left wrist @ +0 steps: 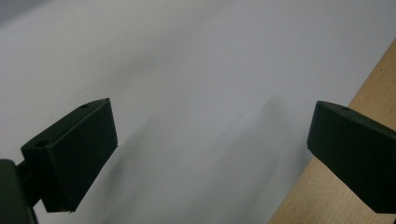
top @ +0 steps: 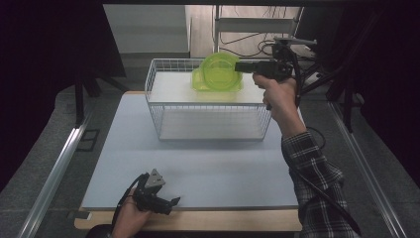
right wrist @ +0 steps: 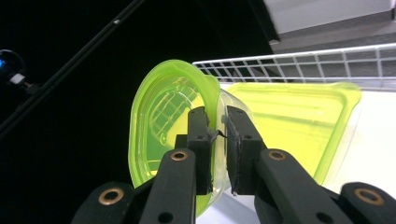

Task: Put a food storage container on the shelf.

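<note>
At the bench's (top: 198,168) near edge the left claw (top: 168,203) rests low in a hand, its jaws spread wide with only bare surface between them. Farther back a wire basket (top: 208,106) stands toward the far edge. Above its far right corner the right claw (right wrist: 218,135), arm raised and pointing left, pinches the rim of a green bowl (top: 216,71) turned on its side, just beside a green lid (right wrist: 299,116).

High view looks forward and down over the table (top: 198,168); left gripper view sits close above its near edge; right gripper view closely faces the basket (right wrist: 327,60), shared with high view.
</note>
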`<state>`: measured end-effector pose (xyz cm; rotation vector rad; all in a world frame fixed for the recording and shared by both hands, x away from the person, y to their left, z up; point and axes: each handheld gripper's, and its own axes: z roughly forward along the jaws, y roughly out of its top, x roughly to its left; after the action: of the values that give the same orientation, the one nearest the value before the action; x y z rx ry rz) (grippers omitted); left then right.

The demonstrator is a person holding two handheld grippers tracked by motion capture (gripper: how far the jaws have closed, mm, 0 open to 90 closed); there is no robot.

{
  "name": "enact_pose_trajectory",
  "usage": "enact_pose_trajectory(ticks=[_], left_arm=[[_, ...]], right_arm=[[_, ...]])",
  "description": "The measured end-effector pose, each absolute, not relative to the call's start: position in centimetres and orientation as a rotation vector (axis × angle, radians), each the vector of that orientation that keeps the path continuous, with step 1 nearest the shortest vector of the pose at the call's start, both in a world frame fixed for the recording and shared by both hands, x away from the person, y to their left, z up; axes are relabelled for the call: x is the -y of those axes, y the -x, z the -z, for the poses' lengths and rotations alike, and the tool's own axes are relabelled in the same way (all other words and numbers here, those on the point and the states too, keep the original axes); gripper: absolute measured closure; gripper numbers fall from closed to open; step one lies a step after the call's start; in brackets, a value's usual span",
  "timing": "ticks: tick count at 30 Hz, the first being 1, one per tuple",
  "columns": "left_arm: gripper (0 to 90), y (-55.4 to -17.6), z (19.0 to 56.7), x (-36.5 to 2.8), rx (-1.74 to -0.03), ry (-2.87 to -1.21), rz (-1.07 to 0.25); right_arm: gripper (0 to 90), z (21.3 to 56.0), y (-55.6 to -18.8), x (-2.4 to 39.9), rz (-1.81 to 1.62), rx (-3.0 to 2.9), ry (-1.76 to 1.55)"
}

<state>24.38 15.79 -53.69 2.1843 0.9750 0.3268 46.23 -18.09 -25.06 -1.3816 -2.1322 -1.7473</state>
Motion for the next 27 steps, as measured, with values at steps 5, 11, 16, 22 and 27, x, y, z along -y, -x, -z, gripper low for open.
enact_pose_trajectory(ticks=[5,11,16,22,27], left_arm=[[1.6,-24.3,53.7,-15.7,-0.972,-2.187,-0.325],[1.7,-24.3,53.7,-15.7,-0.970,-2.187,-0.325],[1.7,-24.3,53.7,-15.7,-0.969,-2.188,-0.326],[1.7,-24.3,53.7,-15.7,-0.967,-2.192,-0.327],[1.7,-24.3,53.7,-15.6,-0.967,-2.195,-0.331]], right_arm=[[80.7,25.0,-47.3,17.5,1.733,2.139,1.419],[80.6,25.3,-48.2,16.7,1.706,2.151,1.449],[80.6,25.5,-48.8,16.5,1.681,2.166,1.491],[79.4,25.7,-49.3,16.4,1.675,2.155,1.529],[76.7,25.7,-49.6,16.1,1.658,2.200,1.576]])
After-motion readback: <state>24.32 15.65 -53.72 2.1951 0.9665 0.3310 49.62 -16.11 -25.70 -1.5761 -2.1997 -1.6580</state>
